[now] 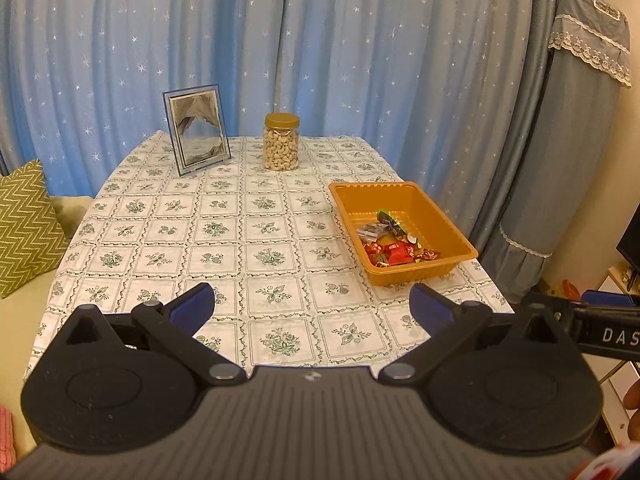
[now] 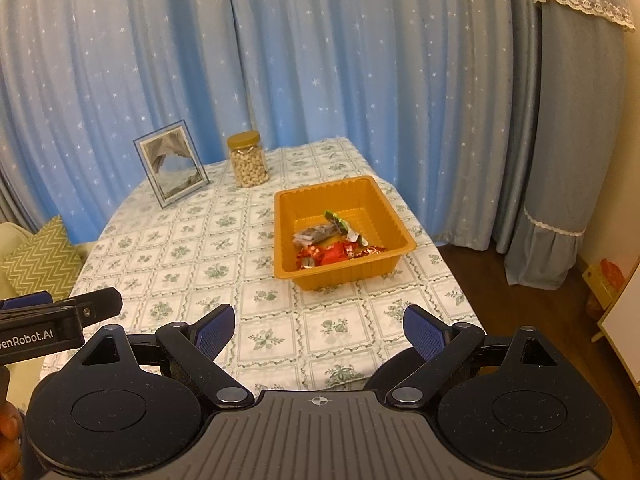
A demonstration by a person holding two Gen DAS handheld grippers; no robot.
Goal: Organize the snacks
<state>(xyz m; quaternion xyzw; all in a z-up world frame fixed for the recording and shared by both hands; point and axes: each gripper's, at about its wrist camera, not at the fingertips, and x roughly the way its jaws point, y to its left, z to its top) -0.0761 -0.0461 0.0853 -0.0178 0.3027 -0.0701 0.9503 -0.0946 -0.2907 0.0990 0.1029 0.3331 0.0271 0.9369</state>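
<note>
An orange plastic tray (image 1: 352, 194) (image 2: 288, 208) sits on the right side of the table and holds several wrapped snacks (image 1: 394, 250) (image 2: 332, 250), red, green and clear. A clear jar of cashews (image 1: 281, 142) (image 2: 248, 160) with a gold lid stands upright at the far middle. My left gripper (image 1: 312, 306) is open and empty, held over the table's near edge. My right gripper (image 2: 318, 326) is open and empty, also at the near edge, in front of the tray.
A glass picture frame (image 1: 196, 130) (image 2: 170, 160) stands left of the jar. The table (image 1: 240, 232) has a floral checked cloth. A green zigzag cushion (image 1: 24, 228) lies on a sofa at the left. Blue star curtains hang behind.
</note>
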